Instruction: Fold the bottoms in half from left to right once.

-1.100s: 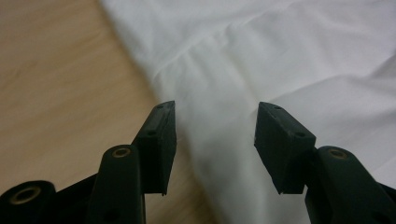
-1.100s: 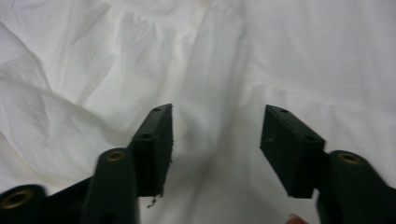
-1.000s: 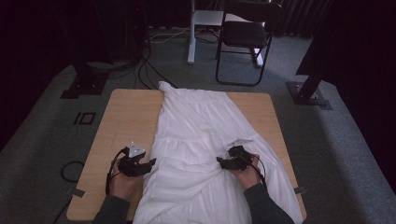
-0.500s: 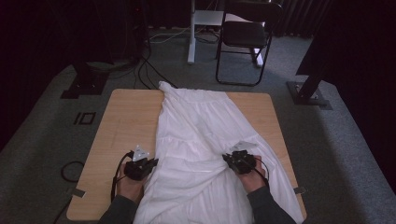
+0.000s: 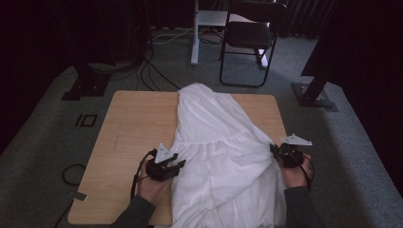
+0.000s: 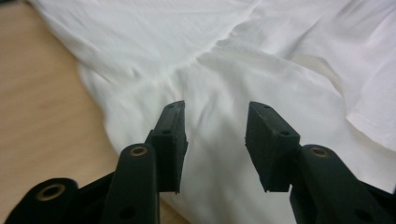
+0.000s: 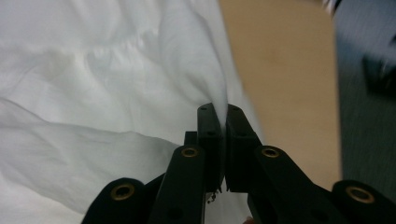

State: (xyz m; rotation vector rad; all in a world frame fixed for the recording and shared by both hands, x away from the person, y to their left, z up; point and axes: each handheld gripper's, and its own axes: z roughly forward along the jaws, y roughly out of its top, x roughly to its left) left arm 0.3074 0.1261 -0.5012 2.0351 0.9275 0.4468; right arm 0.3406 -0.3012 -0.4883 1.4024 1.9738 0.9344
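The white dress (image 5: 223, 156) lay lengthwise down the middle of the tabletop (image 5: 128, 123), its narrow top reaching the far edge at the upper centre of the high view and its wide skirt spilling off the near edge at the bottom. On the right of the frame the right tongs (image 5: 278, 153) were clamped tight on the garment's right edge: in the right gripper view the jaws stood pressed together with a ridge of white cloth pinched between them, and the fabric rose in a taut crease toward them. At lower left, the left tongs (image 5: 177, 167) sat at the skirt's left border, and the left gripper view showed the jaws spread wide over the cloth with nothing between them. This looked like a thin, light, very limp fabric; it would drape, bunch and slide rather than keep any shape, so a single pinch would drag a peak instead of moving the whole piece. It seemed unlikely to be fragile, though a shallow nip could slip off. The sensible hold for the open tongs seemed the skirt's left edge, roughly level with the other grip near the gathered seam (image 6: 205, 49), taking a good fold of cloth.
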